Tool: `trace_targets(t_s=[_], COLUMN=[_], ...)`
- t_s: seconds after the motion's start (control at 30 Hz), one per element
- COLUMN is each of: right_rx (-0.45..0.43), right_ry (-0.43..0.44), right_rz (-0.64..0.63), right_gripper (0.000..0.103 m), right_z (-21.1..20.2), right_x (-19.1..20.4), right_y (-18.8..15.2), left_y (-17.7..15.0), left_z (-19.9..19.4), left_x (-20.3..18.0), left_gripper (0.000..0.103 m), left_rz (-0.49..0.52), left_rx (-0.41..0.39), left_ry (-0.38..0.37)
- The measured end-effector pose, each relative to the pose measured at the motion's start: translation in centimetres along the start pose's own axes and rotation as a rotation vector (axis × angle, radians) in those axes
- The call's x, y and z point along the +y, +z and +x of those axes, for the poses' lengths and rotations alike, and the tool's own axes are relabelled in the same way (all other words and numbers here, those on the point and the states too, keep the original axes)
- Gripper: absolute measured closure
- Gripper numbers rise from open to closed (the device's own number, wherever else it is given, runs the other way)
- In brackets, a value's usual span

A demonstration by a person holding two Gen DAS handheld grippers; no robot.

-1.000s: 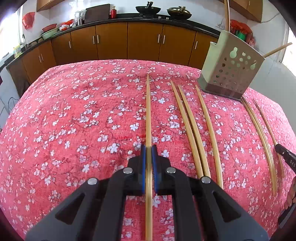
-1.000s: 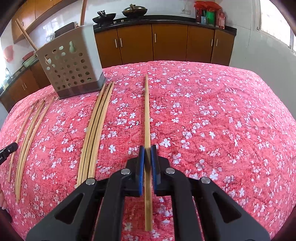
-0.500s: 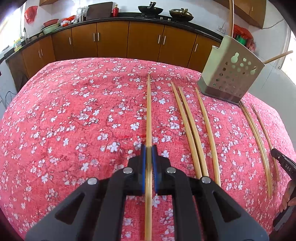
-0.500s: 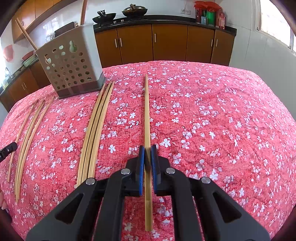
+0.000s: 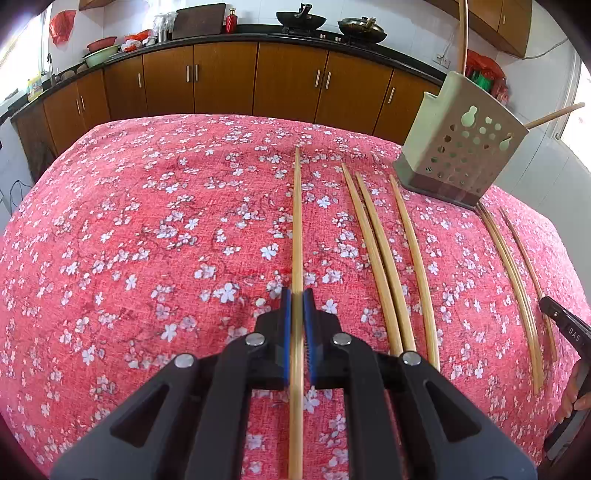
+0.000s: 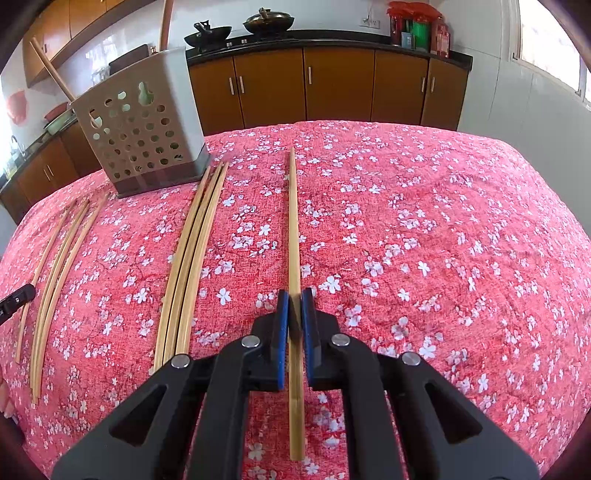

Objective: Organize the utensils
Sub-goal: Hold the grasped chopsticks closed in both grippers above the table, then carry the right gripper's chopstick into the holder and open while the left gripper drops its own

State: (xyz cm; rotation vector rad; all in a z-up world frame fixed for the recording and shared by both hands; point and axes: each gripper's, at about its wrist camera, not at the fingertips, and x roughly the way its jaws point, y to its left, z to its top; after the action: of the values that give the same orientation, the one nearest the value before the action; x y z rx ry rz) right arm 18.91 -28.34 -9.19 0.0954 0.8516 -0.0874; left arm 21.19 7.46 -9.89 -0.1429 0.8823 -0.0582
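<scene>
Brown wooden cabinets (image 5: 221,77) under a dark countertop (image 6: 332,37), white walls, bright window (image 6: 546,40) at right.

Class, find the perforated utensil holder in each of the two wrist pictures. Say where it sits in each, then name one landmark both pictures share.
Left wrist view: the utensil holder stands upper right, at the far edge of the tablecloth, with chopsticks sticking out of it.
Right wrist view: the utensil holder stands upper left, again at the far edge.
Shared landmark: the wok on the counter behind the table.
</scene>
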Motion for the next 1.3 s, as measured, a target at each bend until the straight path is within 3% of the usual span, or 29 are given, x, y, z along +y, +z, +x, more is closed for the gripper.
trace_targets(t_s=[0.8,1.07,1.2,1.3], right_rx=[-0.002,-0.003,-0.090,-0.192], right_ry=[0.008,0.041,0.031,0.020], right_rz=[0.010,0.035,0.012,-0.010], right_gripper=[0.094,0.095,0.095,0.095], right_z=[-0.1,-0.9,-3.3,-6.1], right_x=[-0.2,-0.8,-0.6,-0.4], right_y=[-0.1,-0.9,-0.2,1.1], left_y=[0.0,-1.4,-1.2,-0.1], left_z=[-0.1,-1.1,-2.0,-4.7], left_x=[-0.2,-1.1,-1.6,-1.8], left_gripper=[0.092,0.094,0.095,0.095], left_rz=[-0.012,0.044,0.076,0.094], left_rx=[0.002,0.007,-0.005,-0.077], left_ry=[-0.010,0.028,0.055,0.046])
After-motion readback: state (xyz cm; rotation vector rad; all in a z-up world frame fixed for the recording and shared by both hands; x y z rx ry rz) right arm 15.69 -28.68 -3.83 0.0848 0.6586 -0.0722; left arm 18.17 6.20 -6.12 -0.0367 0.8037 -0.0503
